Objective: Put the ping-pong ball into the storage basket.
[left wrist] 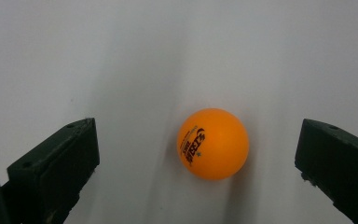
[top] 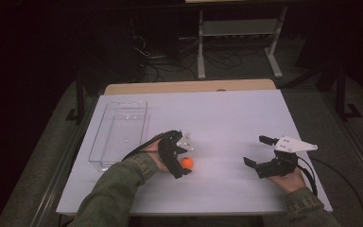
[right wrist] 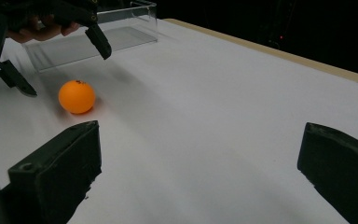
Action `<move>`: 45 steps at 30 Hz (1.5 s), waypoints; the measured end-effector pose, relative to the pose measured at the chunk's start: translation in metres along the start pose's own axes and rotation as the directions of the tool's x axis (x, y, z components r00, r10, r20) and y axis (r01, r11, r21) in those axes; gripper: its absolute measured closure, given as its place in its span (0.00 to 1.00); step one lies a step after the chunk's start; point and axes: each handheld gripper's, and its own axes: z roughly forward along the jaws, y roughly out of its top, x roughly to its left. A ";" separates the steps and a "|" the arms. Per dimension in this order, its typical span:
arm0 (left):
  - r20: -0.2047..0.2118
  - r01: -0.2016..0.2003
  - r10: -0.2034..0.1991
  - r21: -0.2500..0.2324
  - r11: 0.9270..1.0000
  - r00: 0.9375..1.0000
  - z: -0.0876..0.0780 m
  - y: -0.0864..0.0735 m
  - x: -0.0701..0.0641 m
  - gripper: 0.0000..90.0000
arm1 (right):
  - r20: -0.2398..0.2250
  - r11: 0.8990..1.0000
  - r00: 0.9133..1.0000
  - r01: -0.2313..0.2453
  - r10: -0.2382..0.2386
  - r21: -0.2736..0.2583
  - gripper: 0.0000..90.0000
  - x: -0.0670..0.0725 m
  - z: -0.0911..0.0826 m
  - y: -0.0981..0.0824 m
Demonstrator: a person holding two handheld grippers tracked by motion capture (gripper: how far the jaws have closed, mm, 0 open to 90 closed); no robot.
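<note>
At the far left of the white tabletop [top: 227, 113] lies a clear plastic tray [top: 120, 133], empty as far as can be seen and open at the top. Just to its right the left tool [top: 185, 160] hangs with its jaws spread wide, an orange ball [top: 186, 163] resting on the tabletop between them and touching neither. In the left gripper view the ball [left wrist: 213, 143] sits a little nearer the jaw on that view's right, with clear gaps on both sides. The step in hand looks like closing on the ball. To do it well, centre the jaws so both pads meet it together at its widest line, then close slowly; a one-sided touch would likely send so light and round a thing rolling. Squeeze only enough to hold. Well apart at the right, the right tool [top: 261, 152] rests wide open and holds nothing.
</note>
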 end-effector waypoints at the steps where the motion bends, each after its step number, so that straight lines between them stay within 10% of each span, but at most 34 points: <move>1: 0.000 0.003 -0.003 0.006 1.000 1.000 0.001 0.000 0.000 0.00 | 0.000 1.000 1.000 0.000 0.000 0.000 0.00 0.000 0.000 0.000; 16: 0.016 -0.009 0.008 0.064 0.998 1.000 0.008 0.002 -0.001 0.08 | -0.003 1.000 1.000 -0.001 0.001 0.000 0.00 0.000 0.000 0.000; 45: 0.054 -0.021 0.015 0.110 0.994 0.998 0.014 0.002 -0.003 0.53 | -0.006 1.000 1.000 -0.001 0.001 0.004 0.00 0.000 0.000 0.000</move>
